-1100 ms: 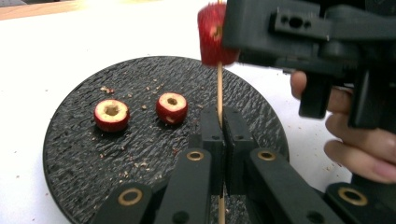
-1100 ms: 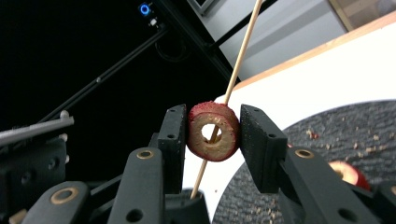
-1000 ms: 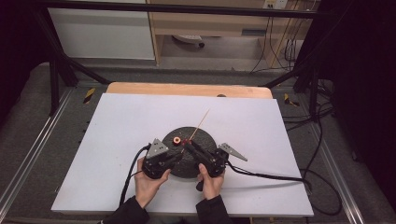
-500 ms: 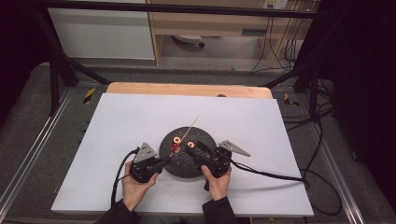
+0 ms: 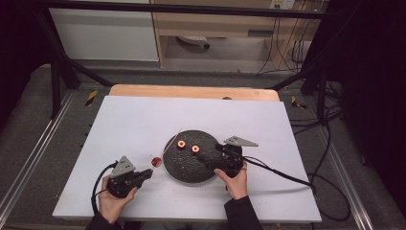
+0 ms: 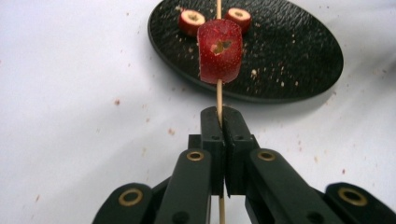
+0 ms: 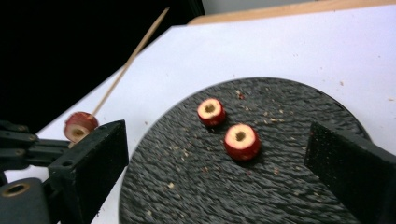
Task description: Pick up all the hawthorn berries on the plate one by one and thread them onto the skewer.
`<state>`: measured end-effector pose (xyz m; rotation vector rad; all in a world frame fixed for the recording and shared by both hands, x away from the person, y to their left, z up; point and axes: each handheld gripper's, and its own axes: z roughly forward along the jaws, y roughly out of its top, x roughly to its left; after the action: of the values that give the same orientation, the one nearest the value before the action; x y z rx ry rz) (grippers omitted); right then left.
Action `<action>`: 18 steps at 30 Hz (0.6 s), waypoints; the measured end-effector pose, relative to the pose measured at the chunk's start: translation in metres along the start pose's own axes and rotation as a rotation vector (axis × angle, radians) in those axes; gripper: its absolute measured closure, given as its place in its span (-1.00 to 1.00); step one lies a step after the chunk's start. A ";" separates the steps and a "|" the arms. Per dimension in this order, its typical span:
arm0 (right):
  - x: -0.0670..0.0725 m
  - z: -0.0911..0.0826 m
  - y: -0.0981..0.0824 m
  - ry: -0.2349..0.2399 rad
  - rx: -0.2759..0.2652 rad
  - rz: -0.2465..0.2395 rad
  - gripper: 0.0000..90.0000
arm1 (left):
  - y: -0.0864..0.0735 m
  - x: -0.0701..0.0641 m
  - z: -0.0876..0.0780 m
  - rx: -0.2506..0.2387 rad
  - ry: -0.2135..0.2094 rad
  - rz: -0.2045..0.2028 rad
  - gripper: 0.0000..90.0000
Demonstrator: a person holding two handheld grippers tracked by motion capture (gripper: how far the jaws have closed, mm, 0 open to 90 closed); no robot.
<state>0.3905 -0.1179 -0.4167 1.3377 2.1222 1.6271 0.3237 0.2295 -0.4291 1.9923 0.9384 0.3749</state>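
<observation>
The wooden skewer (image 6: 219, 95) is pinched between the jaws of the left gripper (image 6: 219, 122), clenched tight on the stick. 1 cored red fruit piece (image 6: 220, 50), hawthorn-like, is threaded on it just beyond the jaw tips. In the high view this skewered piece (image 5: 156, 161) hangs over the white table sheet (image 5: 134, 124), just off the left edge of the round black plate (image 5: 191, 167), and the skewer tip slants up and away from the left gripper (image 5: 143, 175) over the plate rim.

2 more cored pieces lie on the plate, side by side and apart: 1 nearer the left gripper (image 5: 181, 144), 1 nearer the right gripper (image 5: 195, 149).

Right gripper (image 5: 203, 156): over the plate, jaws just opened wide and released, nothing between them. In its own view the 2 loose pieces (image 7: 210, 112) (image 7: 241, 141) sit ahead of its spread jaws.

Crumbs are scattered on the plate and sheet.
</observation>
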 end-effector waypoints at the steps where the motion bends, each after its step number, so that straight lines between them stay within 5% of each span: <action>1: 0.000 0.000 0.000 0.000 0.000 0.000 -0.87 | -0.003 0.001 -0.001 0.002 -0.002 0.000 0.96; 9: -0.001 0.005 0.017 -0.050 0.150 -0.109 -0.83 | -0.016 0.010 -0.009 0.008 0.015 -0.014 0.96; 18: 0.011 0.031 0.046 -0.101 0.326 -0.260 -0.70 | -0.019 0.014 -0.010 0.009 0.023 -0.018 0.96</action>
<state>0.4279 -0.0878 -0.3867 1.1306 2.4517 1.1289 0.3188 0.2518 -0.4403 1.9906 0.9733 0.3842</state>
